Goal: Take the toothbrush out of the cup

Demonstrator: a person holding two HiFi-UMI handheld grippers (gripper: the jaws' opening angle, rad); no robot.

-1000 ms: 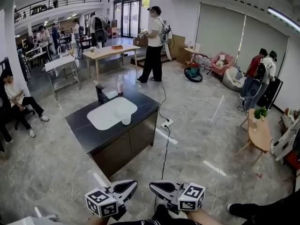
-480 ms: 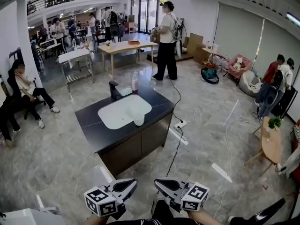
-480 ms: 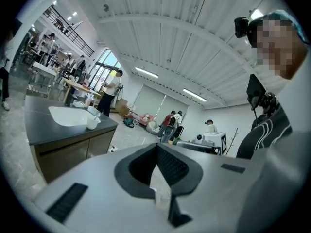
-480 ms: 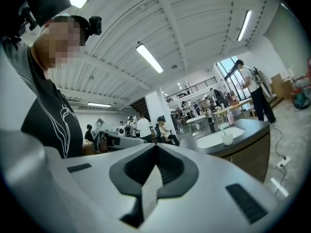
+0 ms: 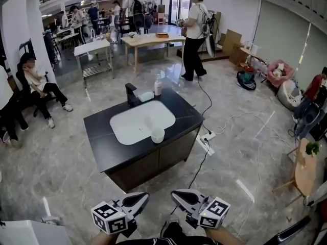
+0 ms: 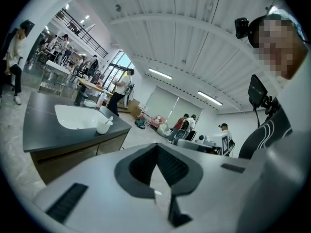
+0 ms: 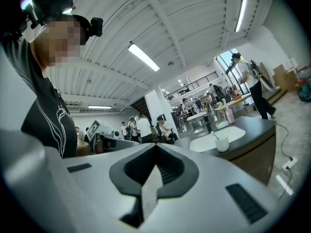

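Tools come first: the left tool (image 5: pixel 143 196) and the right tool (image 5: pixel 176 194) are low in the head view, side by side and a little apart. Both point ahead toward a dark counter (image 5: pixel 102 147). In the left gripper view the left tool (image 6: pixel 156 145) has its jaws pressed together at the tips, and nothing is between them. In the right gripper view the right tool (image 7: pixel 156 147) looks the same, closed tight and empty.

The cup (image 5: pixel 158 135) is white. It is well ahead of both tools and does not touch them. It stands on the counter, right by the near edge of the white sink (image 5: pixel 133 126). Seen from the left tool, the cup (image 6: pixel 103 126) is ahead and off to the left, and the toothbrush (image 6: pixel 111 121) sticks up out of it, leaning a bit. Seen from the right tool, the cup (image 7: pixel 222 143) is ahead and off to the right.

Behind the sink, farther from the tools, are a black tap (image 5: pixel 131 93) and a small bottle (image 5: pixel 158 87). The floor (image 5: pixel 61 188) under the tools is shiny grey stone.
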